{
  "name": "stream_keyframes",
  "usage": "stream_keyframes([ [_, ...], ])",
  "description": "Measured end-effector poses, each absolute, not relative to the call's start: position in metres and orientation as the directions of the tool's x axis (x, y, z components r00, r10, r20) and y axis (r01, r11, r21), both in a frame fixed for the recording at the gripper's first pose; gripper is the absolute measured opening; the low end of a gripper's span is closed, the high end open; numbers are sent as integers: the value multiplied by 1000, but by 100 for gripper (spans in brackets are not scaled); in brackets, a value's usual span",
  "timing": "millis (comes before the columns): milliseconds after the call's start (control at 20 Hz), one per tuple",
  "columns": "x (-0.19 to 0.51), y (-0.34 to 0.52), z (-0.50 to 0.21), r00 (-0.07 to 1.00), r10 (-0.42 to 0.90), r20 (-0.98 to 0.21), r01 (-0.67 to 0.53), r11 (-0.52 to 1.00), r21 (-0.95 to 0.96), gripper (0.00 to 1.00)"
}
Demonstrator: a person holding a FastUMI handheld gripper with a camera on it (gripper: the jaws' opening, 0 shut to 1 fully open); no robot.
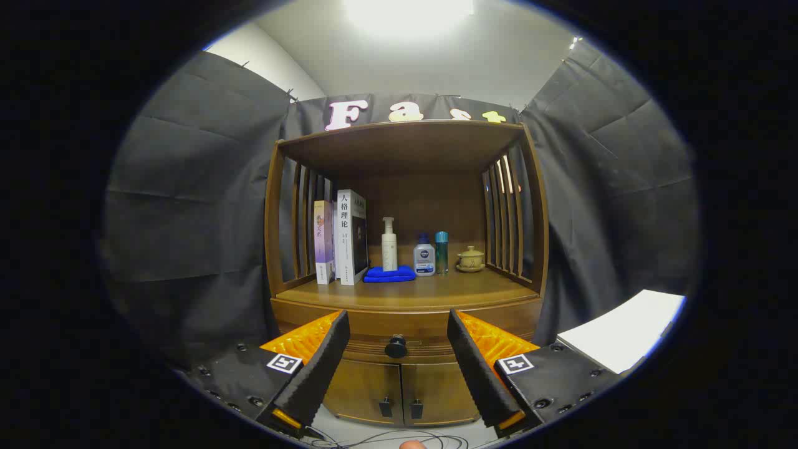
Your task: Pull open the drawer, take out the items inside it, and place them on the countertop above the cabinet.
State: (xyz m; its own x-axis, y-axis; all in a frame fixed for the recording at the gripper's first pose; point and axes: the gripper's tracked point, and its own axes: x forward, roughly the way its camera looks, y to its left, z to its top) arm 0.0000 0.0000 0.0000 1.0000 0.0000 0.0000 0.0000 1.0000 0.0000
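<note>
Straight ahead of the wide-open tool (397, 330), centred between its fingers, sits the closed wooden drawer's round black knob (396, 347).

I see the cabinet's wooden desk (436, 292) carrying two upright books (341, 237) at its left, then a folded blue cloth (389, 274) with a white pump bottle (389, 244) standing on it, two small bottles (431, 254), and a lidded cup on a saucer (471, 259).

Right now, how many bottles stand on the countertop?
3: a pump bottle on the blue cloth, then a squat bottle and a slim teal bottle beside it. The claw is open.
</note>
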Motion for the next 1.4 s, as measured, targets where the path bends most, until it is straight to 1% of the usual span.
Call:
stream_keyframes([
  [1400,6,-3,1,1000,-2,23,3,1000,-2,98],
])
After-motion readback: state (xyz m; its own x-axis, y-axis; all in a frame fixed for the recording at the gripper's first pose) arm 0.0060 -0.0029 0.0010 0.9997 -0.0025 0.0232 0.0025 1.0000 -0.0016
